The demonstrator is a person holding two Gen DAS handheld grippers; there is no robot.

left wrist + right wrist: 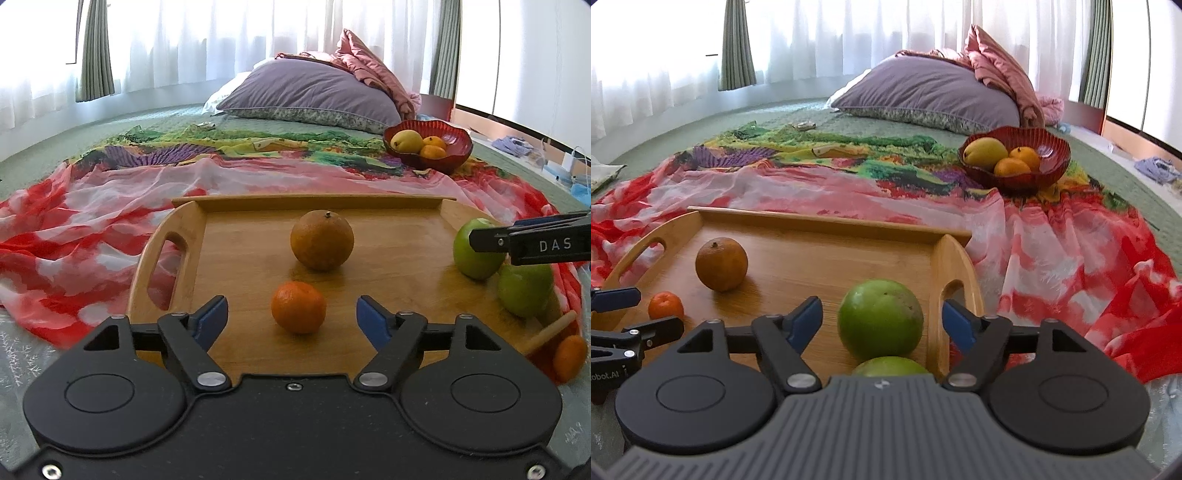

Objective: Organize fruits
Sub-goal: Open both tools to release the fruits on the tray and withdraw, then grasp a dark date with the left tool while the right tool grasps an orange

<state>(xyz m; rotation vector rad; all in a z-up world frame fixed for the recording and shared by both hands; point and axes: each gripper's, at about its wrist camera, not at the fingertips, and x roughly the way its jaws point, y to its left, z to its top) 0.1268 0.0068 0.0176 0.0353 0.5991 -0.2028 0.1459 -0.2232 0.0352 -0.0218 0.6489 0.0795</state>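
Observation:
A wooden tray (pixel 240 258) (pixel 820 251) lies on a bed. On it are a small tangerine (pixel 298 307) (pixel 665 305), a dull brown orange (pixel 322 240) (pixel 721 264) and two green apples (pixel 476 254) (pixel 524 290) (pixel 881 319) (pixel 892 366). My left gripper (pixel 291 312) is open with the tangerine between its blue fingertips. My right gripper (pixel 882 318) is open around the farther green apple. A red bowl (pixel 458 146) (pixel 1052 155) at the back right holds a yellow fruit (pixel 406 141) (pixel 984 152) and two oranges (pixel 433 147) (pixel 1015 162).
A colourful scarf (pixel 110 206) (pixel 1052 236) is spread under the tray and bowl. A purple pillow (pixel 314 92) (pixel 923 92) and pink bedding lie behind. Another orange fruit (pixel 570 358) lies off the tray's right end.

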